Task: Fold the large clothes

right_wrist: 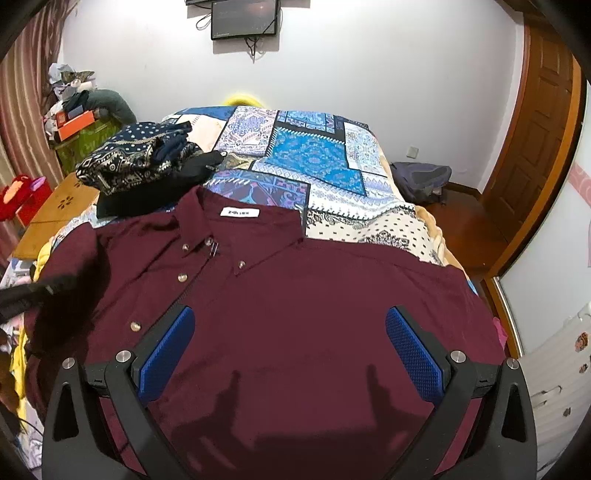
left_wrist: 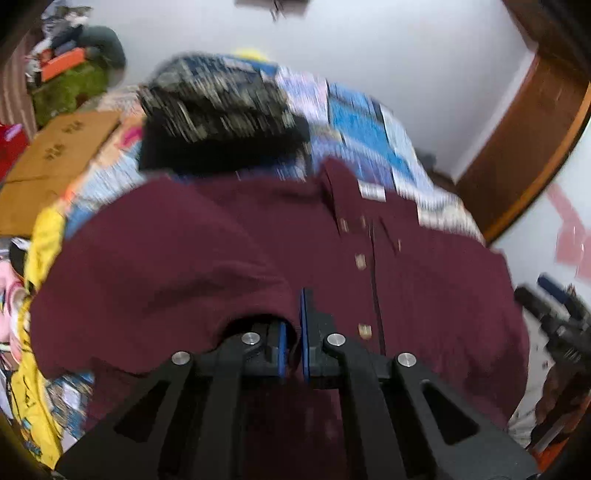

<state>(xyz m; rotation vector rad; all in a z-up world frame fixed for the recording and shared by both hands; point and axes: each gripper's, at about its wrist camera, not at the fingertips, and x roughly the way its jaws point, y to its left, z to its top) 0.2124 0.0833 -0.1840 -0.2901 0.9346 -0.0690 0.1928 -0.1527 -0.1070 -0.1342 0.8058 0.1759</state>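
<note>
The patchwork bed [right_wrist: 314,158] has bare quilt past the maroon shirt [right_wrist: 295,295] lying buttoned-side up across its near end. The left gripper [left_wrist: 293,332] pinches a shirt fold; the right gripper [right_wrist: 290,343] hovers, jaws spread.

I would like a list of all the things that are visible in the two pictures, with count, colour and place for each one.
shirt: one, dark red with buttons, spread on the bed, collar toward the far wall
bedspread: one, blue and white patchwork, under the shirt
folded clothes: one pile, dark blue and black with pale patterns, on the bed left of the collar
screen: one, black, on the white wall
door: one, brown wood, right side
backpack: one, grey, on the floor by the door
orange box: one, on the cluttered green stand at left
left gripper: one, black with blue pads, shut on a fold of the shirt
right gripper: one, black with blue pads, open above the shirt
</note>
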